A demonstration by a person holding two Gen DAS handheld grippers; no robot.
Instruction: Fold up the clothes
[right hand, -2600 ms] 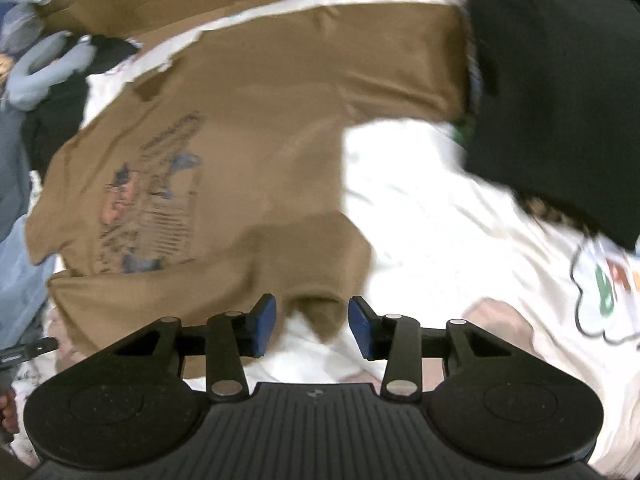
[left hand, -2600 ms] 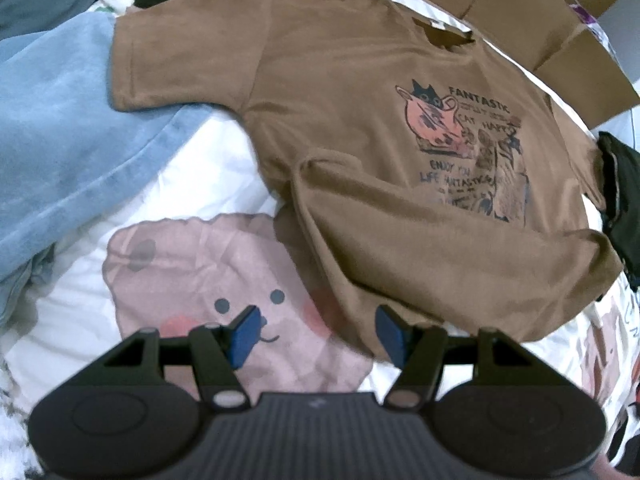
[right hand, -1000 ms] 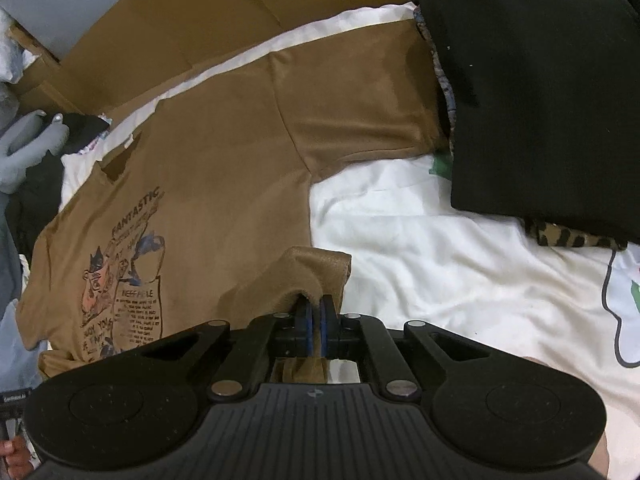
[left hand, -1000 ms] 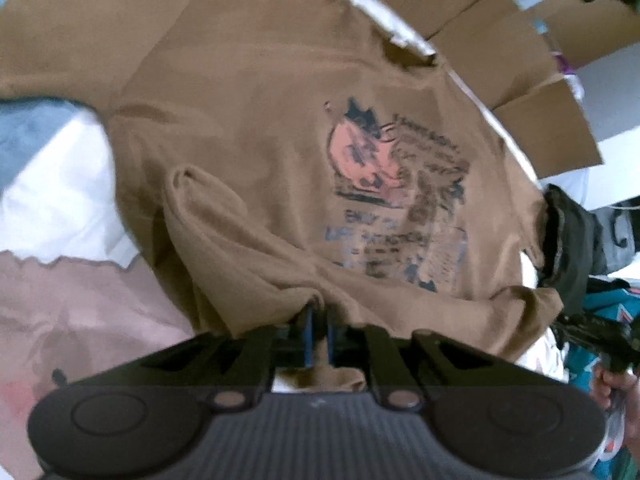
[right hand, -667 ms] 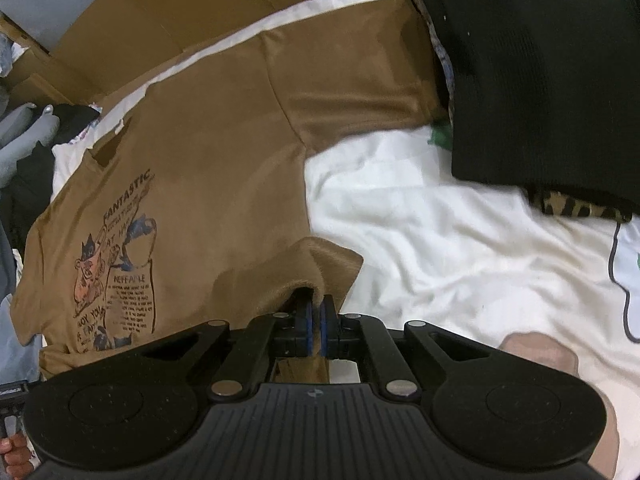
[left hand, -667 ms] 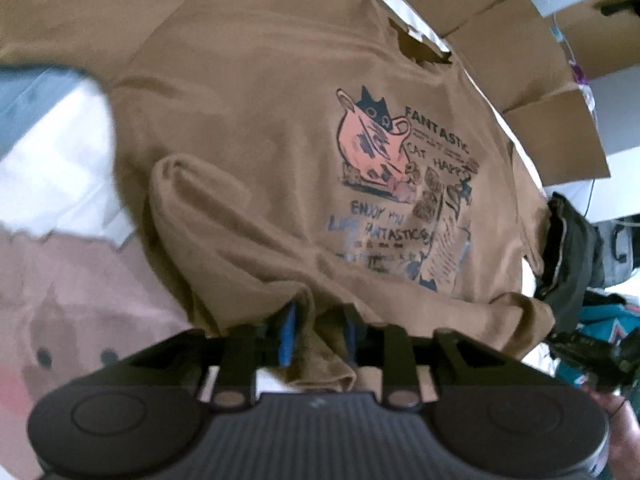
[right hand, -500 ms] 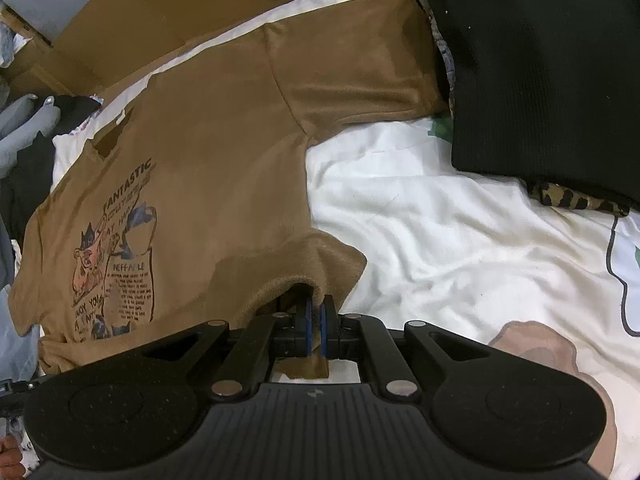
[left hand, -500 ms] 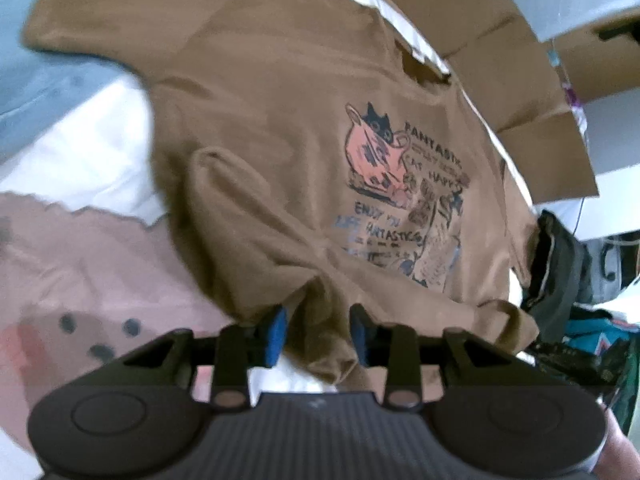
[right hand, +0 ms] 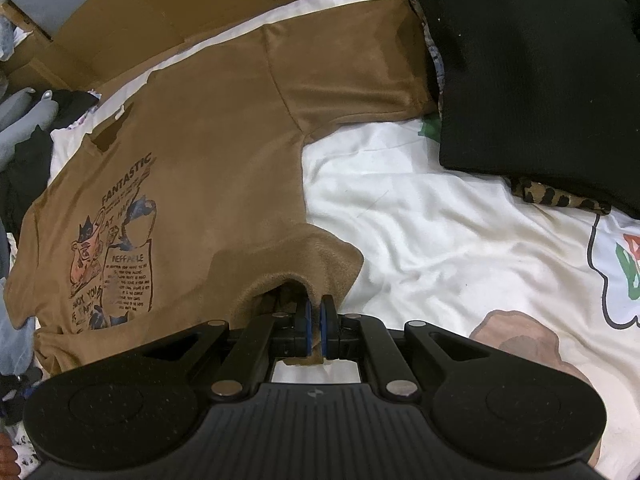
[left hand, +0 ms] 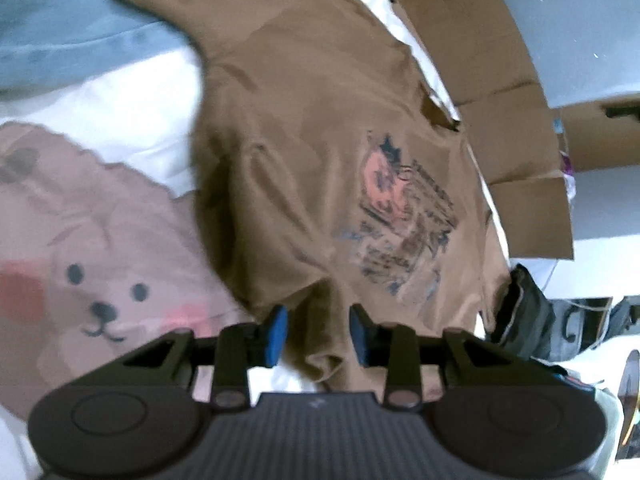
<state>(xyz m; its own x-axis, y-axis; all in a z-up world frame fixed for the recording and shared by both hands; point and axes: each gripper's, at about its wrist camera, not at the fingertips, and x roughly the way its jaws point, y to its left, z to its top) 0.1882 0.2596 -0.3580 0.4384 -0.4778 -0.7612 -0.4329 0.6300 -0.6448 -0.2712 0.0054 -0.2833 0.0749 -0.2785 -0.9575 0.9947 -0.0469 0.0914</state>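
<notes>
A brown T-shirt with a cat print lies face up on a white bedsheet, its bottom hem turned up. In the left wrist view my left gripper is open. A bunched fold of the hem sits between the blue pads without being pressed. In the right wrist view the T-shirt spreads away to the left. My right gripper is shut on the raised right corner of the hem, which arches just ahead of the jaws.
Blue denim lies beyond the shirt's left sleeve. Cardboard flaps line the far edge. A black garment with a leopard-print piece under it covers the shirt's right sleeve end. The sheet shows a bear print.
My left gripper was shut on the shirt's hem a second ago; its jaws have parted and let the fold go, and it has rolled and shifted. My right gripper keeps its grip, unmoved.
</notes>
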